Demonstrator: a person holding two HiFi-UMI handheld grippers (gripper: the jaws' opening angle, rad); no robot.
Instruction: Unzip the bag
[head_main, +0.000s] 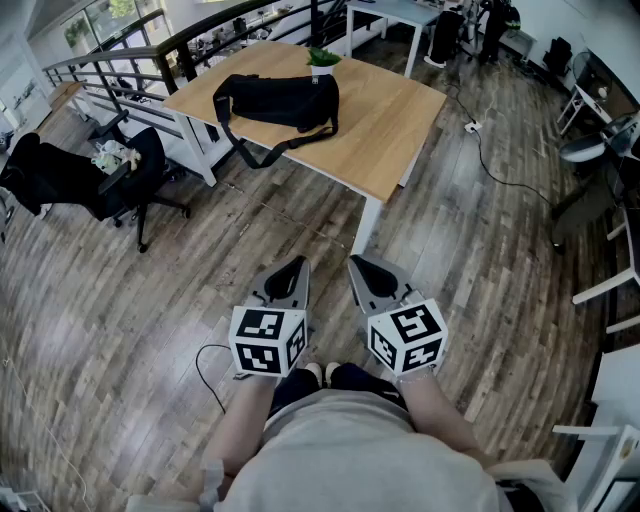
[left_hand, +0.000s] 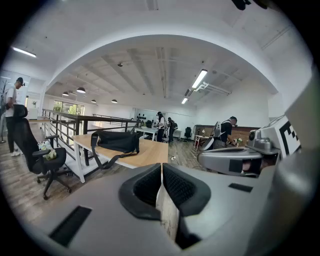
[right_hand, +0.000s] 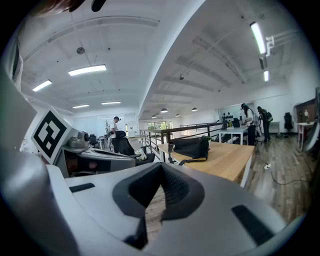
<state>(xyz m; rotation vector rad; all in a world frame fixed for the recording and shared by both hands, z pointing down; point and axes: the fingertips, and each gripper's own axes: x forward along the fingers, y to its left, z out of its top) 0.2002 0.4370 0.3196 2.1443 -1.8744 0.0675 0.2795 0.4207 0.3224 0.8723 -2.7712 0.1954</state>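
Observation:
A black bag (head_main: 280, 100) with a long strap lies on the wooden table (head_main: 400, 120) well ahead of me, also seen as the bag (left_hand: 116, 141) in the left gripper view and the bag (right_hand: 191, 147) in the right gripper view. My left gripper (head_main: 296, 264) and right gripper (head_main: 356, 263) hang side by side over the floor, close to my body and far short of the table. Both are shut with nothing between the jaws.
A small potted plant (head_main: 322, 58) stands behind the bag. A black office chair (head_main: 95, 180) sits left of the table beside a railing (head_main: 130, 60). A cable (head_main: 500, 160) runs across the wooden floor at right. People stand at desks (left_hand: 162, 125) in the background.

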